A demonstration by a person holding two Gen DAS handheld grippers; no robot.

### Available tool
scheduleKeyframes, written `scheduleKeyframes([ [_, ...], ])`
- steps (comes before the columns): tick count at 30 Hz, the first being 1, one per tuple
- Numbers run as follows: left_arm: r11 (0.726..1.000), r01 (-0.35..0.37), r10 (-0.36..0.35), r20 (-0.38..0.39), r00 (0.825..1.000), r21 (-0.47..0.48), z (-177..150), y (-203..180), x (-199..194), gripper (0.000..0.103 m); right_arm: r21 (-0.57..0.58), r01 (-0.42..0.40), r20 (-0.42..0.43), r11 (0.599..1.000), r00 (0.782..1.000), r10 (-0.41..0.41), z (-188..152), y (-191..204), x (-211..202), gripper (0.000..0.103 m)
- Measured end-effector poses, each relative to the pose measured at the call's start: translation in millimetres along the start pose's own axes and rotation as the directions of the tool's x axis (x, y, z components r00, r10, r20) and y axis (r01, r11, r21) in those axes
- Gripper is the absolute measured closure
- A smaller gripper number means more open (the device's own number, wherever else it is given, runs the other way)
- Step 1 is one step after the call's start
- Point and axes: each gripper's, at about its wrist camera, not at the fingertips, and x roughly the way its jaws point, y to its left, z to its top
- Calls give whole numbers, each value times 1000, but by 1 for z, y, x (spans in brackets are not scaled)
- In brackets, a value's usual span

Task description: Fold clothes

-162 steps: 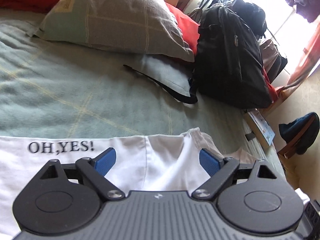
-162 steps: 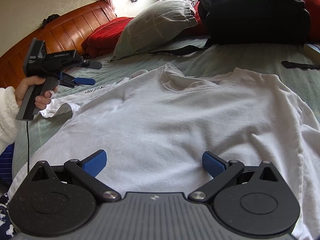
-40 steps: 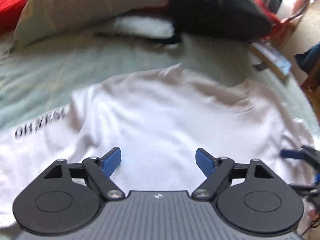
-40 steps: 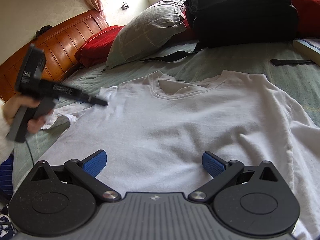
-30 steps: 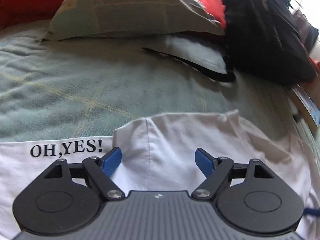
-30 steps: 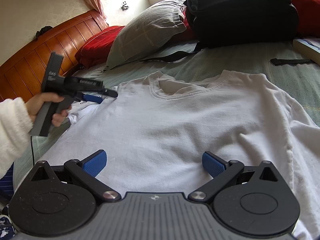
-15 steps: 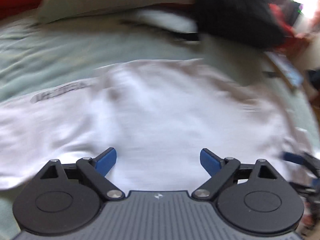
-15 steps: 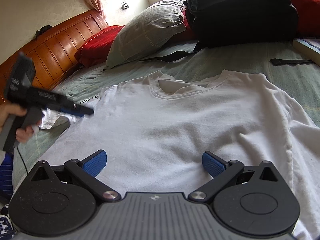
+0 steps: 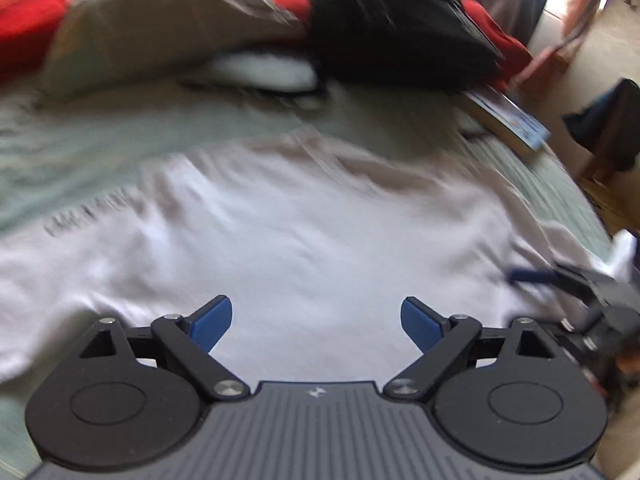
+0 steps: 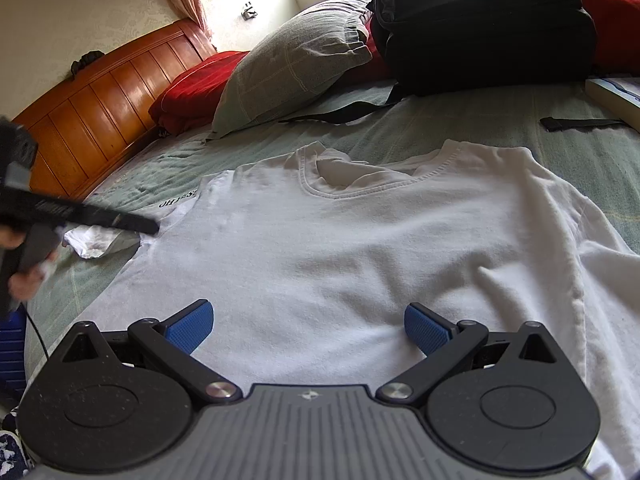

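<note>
White cotton T-shirt [image 10: 360, 248] lies flat on green blanket [image 10: 460, 128] (collar away). Left gripper [image 9: 316, 320], spread wide and empty, is nearest the folded sleeve [image 10: 180, 204]; right gripper [image 10: 308, 324] gapes, empty.

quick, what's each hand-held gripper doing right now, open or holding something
Left hand-held gripper: open, holding nothing, above the white T-shirt.
Right hand-held gripper: open, holding nothing, over the same shirt.
</note>
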Motion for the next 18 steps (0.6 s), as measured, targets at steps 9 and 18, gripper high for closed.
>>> scheduleKeyframes([
  [9, 963, -232, 230, -35, 973, -135, -32, 43, -8, 12, -5, 5, -1, 1000, 1000, -5, -1, 1, 0, 0],
  [18, 954, -261, 250, 89, 964, 149, -72, -40, -60, 11, -34, 30, -4, 999, 1000, -30, -2, 6, 1, 0],
])
